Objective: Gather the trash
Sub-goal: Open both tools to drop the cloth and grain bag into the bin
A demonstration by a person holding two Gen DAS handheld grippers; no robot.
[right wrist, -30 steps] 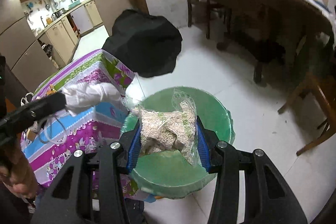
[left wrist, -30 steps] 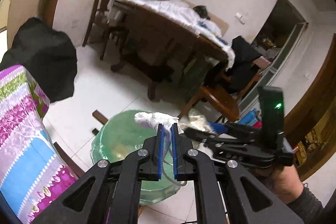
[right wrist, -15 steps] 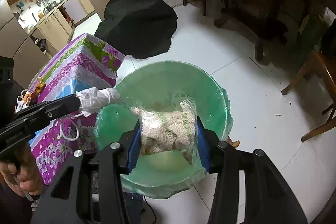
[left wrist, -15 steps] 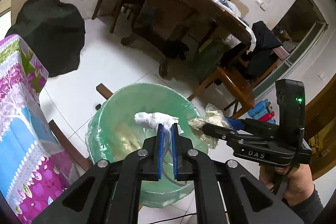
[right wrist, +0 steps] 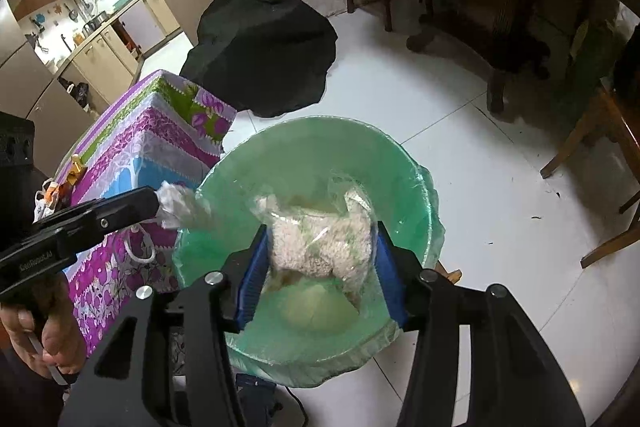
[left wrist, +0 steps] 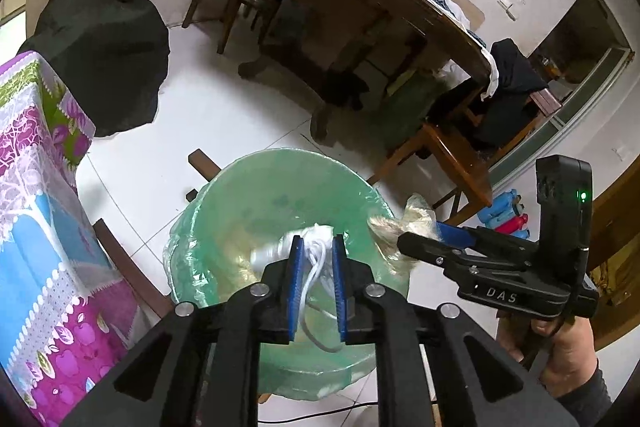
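Note:
A bin lined with a green bag [left wrist: 256, 211] [right wrist: 304, 147] stands on the floor below both grippers. My left gripper [left wrist: 314, 251] has opened a little over the bin; a crumpled white mask with strings [left wrist: 312, 251] is blurred between its blue pads, slipping down. It shows at the left gripper's tip in the right wrist view [right wrist: 180, 207]. My right gripper [right wrist: 320, 251] holds a clear bag of pale grains [right wrist: 320, 243] over the bin; its jaws have widened and the bag looks blurred. Pale trash [right wrist: 316, 311] lies in the bin.
A table with a purple, blue and green cloth [left wrist: 36, 207] [right wrist: 152, 143] stands left of the bin. A black-covered object [left wrist: 100, 55] sits behind it. A large wooden table [left wrist: 360, 7] and chairs [left wrist: 452, 155] stand beyond on the white tiled floor.
Both grippers moved further over the bin. The left jaws opened and the mask started dropping. The right jaws widened slightly around the grain bag.

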